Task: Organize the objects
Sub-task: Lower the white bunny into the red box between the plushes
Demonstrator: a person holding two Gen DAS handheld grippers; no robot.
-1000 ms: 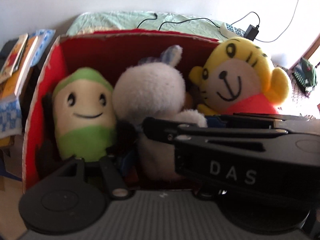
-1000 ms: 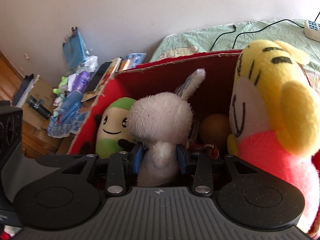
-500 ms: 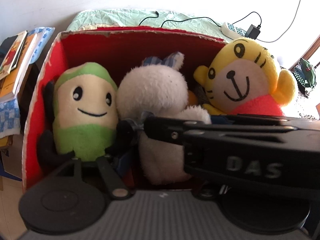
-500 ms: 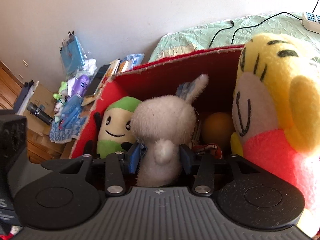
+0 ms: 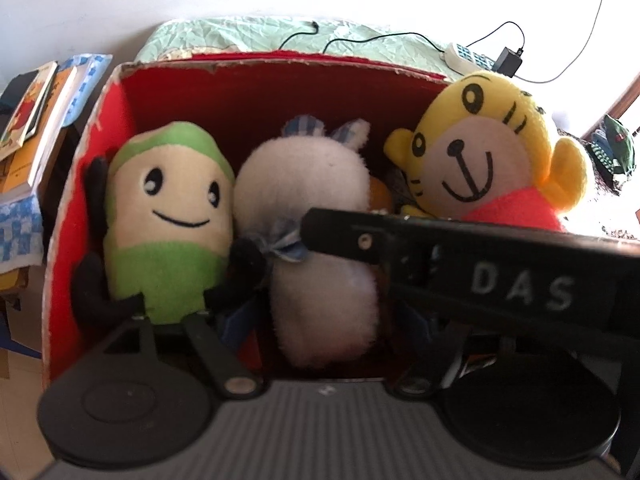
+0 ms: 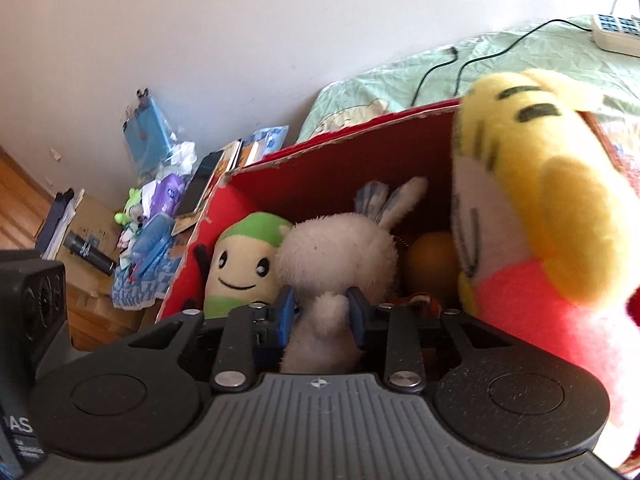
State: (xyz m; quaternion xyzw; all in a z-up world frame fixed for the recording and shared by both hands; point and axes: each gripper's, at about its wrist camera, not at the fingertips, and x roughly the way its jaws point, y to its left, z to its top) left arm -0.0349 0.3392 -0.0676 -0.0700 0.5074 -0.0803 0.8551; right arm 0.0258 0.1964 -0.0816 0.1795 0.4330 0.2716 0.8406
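Both tools level, over box (image 5: 280, 76).

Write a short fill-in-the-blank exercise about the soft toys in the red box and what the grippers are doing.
1. The right gripper is shut on the ____ rabbit.
2. The rabbit sits between the green toy and the ____ tiger.
3. All three toys sit in a ____ box.
4. The left gripper stands ____, holding nothing.

Missing words: white; yellow; red; open
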